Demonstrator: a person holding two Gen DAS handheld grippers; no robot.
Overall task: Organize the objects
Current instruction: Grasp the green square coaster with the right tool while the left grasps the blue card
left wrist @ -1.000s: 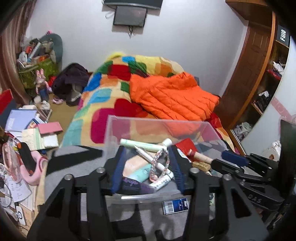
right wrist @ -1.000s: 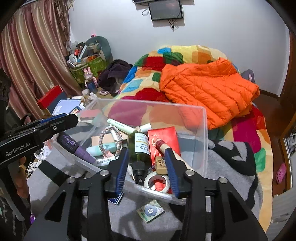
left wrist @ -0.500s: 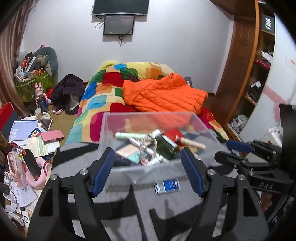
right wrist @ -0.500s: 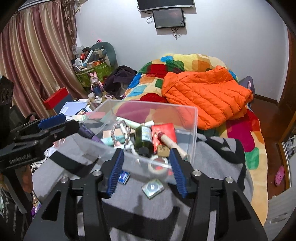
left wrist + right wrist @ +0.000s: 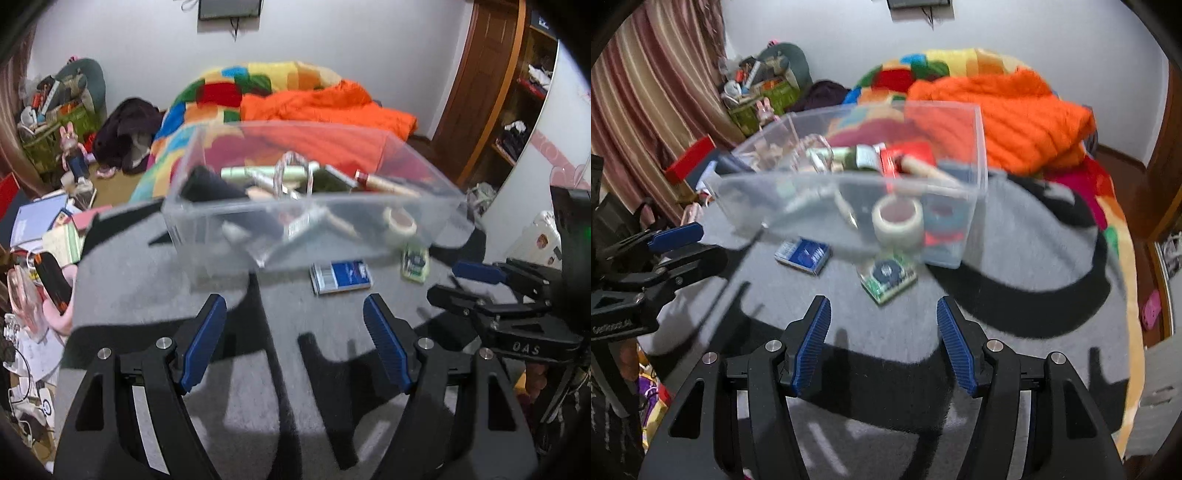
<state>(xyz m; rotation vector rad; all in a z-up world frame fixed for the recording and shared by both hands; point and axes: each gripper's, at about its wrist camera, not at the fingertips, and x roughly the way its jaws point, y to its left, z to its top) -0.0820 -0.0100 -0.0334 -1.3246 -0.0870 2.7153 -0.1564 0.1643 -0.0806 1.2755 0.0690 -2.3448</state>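
Nearest the left wrist camera, the left claw [image 5: 295, 332] stands wide with nothing between its blue-padded fingers [image 5: 205, 343], poised over a grey blanket with black stripes [image 5: 147, 295] that covers the bed; the right claw [image 5: 882, 339] likewise gapes wide and holds nothing above the same blanket. Just beyond the left claw, toward 12 o'clock, a small blue box [image 5: 340, 277] lies flat on the blanket, and at about 1 o'clock from it rests a small green packet [image 5: 415, 260]; from the right wrist camera the blue box [image 5: 803, 255] sits at 11 o'clock and the green packet with a dark round emblem [image 5: 888, 275] at 12 o'clock, both apart from the claws. Just past them stands the clear plastic bin [image 5: 207, 221], its front wall near the box and packet. Inside it show a roll of pale tape [image 5: 897, 221] against the front wall, a red box [image 5: 908, 157], a dark green bottle [image 5: 855, 158] and pale tubes [image 5: 240, 171], blurred and jumbled together. Behind the bin at 12 o'clock lies an orange puffer jacket [image 5: 1015, 114] on a multicoloured quilt [image 5: 221, 85], and farther left a heap of dark clothes [image 5: 125, 125] lies beside the bed
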